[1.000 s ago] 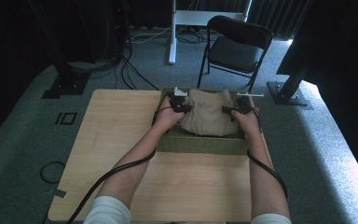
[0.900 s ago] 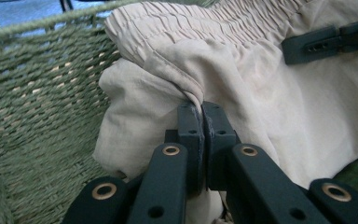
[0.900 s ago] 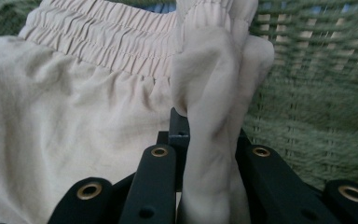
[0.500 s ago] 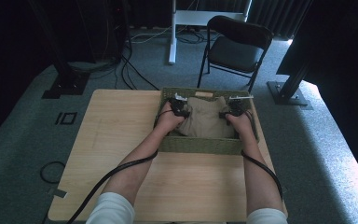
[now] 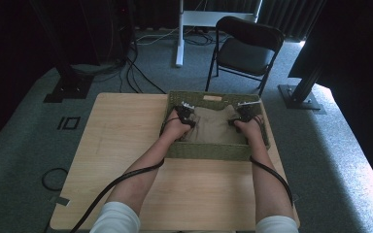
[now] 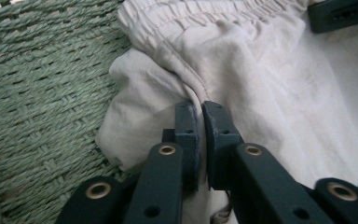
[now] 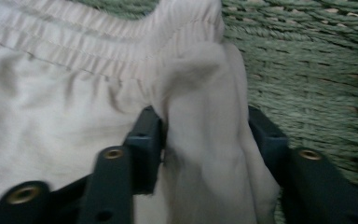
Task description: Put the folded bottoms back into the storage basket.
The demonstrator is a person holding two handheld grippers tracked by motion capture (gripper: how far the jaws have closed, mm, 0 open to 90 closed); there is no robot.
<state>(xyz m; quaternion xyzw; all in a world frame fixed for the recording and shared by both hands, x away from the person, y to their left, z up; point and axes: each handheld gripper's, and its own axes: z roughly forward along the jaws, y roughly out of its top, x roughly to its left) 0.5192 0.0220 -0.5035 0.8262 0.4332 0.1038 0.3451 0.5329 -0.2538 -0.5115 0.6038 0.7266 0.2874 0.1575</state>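
High view: a person sits at a pale wooden table (image 5: 126, 145), both bare forearms stretched forward into a green woven basket (image 5: 209, 151) that stands on the table's far right part. Grey carpet surrounds the table, and a black folding chair (image 5: 245, 48) stands beyond the basket.

Inside the basket lies a beige garment (image 5: 213, 127), crumpled, covering most of the floor of the basket. Its gathered elastic waistband (image 6: 214, 14) runs along the side farthest from the person.

Left gripper (image 5: 184, 115) sits at the garment's left corner, near the basket's left wall, with a black cable trailing back along the arm. Left gripper view: its two black jaws stand almost together, with a thin fold of the beige cloth pinched between the pads, just below the waistband. Green weave of the basket wall rises at the left of that view, touching the cloth's edge.

Right gripper (image 5: 243, 116) sits at the garment's right corner, beside the basket's right wall. Right gripper view: its jaws have just been opening and now stand about halfway apart. A thick bunched fold of the cloth fills the gap between them; whether the pads press on it I cannot tell, since the picture is blurred.
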